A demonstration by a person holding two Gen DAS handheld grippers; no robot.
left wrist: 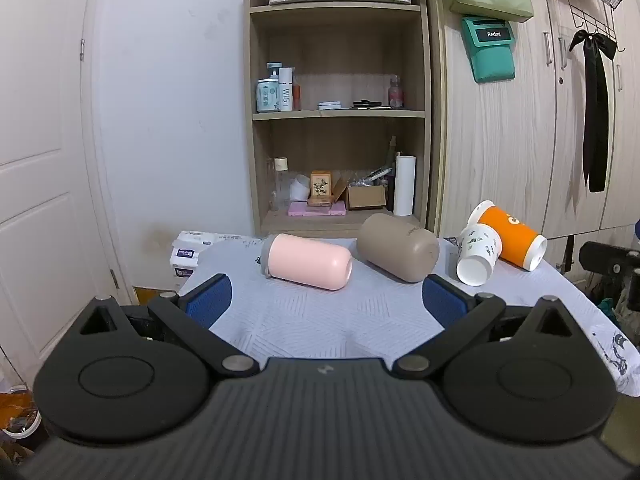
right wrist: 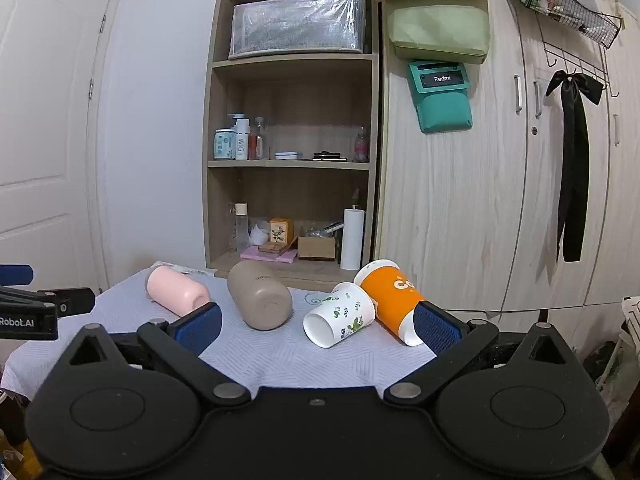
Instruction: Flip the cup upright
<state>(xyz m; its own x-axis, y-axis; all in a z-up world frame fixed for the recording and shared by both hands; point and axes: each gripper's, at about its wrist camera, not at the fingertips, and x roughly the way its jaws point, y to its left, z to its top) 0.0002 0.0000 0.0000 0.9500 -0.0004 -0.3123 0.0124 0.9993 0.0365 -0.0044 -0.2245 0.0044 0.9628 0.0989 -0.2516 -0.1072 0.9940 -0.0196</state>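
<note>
Several cups lie on their sides on a small table covered with a pale blue cloth (left wrist: pixel 320 316). From left to right they are a pink cup (left wrist: pixel 306 261) (right wrist: pixel 176 290), a taupe cup (left wrist: pixel 398 253) (right wrist: pixel 260 295), a white floral paper cup (left wrist: pixel 478 255) (right wrist: pixel 340 314) and an orange paper cup (left wrist: pixel 512 238) (right wrist: pixel 390 300). My left gripper (left wrist: pixel 326 300) is open and empty, hovering short of the pink and taupe cups. My right gripper (right wrist: pixel 318 326) is open and empty, just before the white cup; its right finger (right wrist: pixel 438 326) is beside the orange cup.
A wooden shelf unit (left wrist: pixel 338 112) with bottles and boxes stands behind the table. A wardrobe (right wrist: pixel 500 184) with a black ribbon fills the right. A white door (left wrist: pixel 36 160) is at the left. Tissue packs (left wrist: pixel 188 252) lie beyond the table's left corner.
</note>
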